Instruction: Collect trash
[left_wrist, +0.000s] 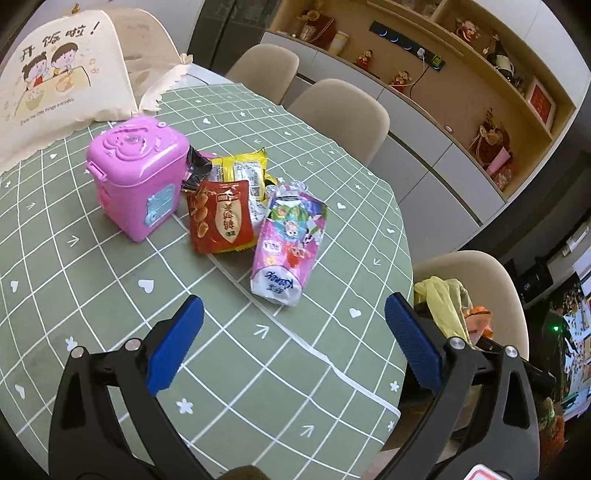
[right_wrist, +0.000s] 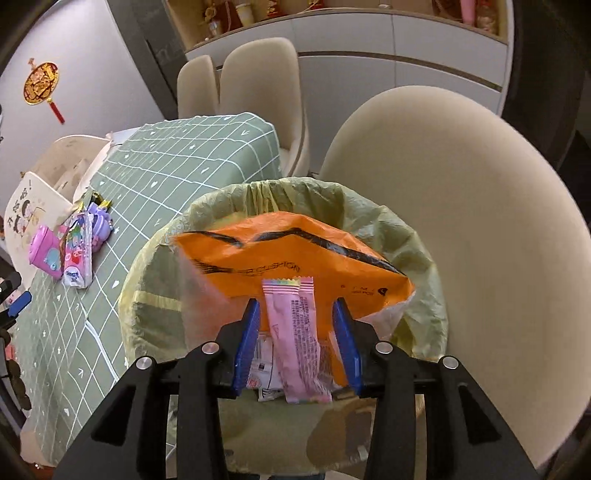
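On the green checked tablecloth (left_wrist: 110, 295) lie a pink tissue pack (left_wrist: 288, 243), a red snack packet (left_wrist: 221, 218), a yellow packet (left_wrist: 243, 166) and a black wrapper (left_wrist: 197, 166), all beside a pink toy bin (left_wrist: 136, 173). My left gripper (left_wrist: 293, 306) hovers wide open just short of the tissue pack, holding nothing. In the right wrist view my right gripper (right_wrist: 297, 306) is over a trash bin lined with a yellow-green bag (right_wrist: 369, 206) that holds an orange bag (right_wrist: 295, 251). A pink wrapper (right_wrist: 295, 332) hangs loose between its parted pads, which do not press on it.
A cream food cover with a cartoon print (left_wrist: 55, 74) stands at the table's far left. Beige chairs (left_wrist: 343, 110) ring the table, and one (right_wrist: 461, 184) is right behind the trash bin. A purple toy (right_wrist: 99, 225) lies by the tissue pack. Cabinets and shelves (left_wrist: 443, 74) line the wall.
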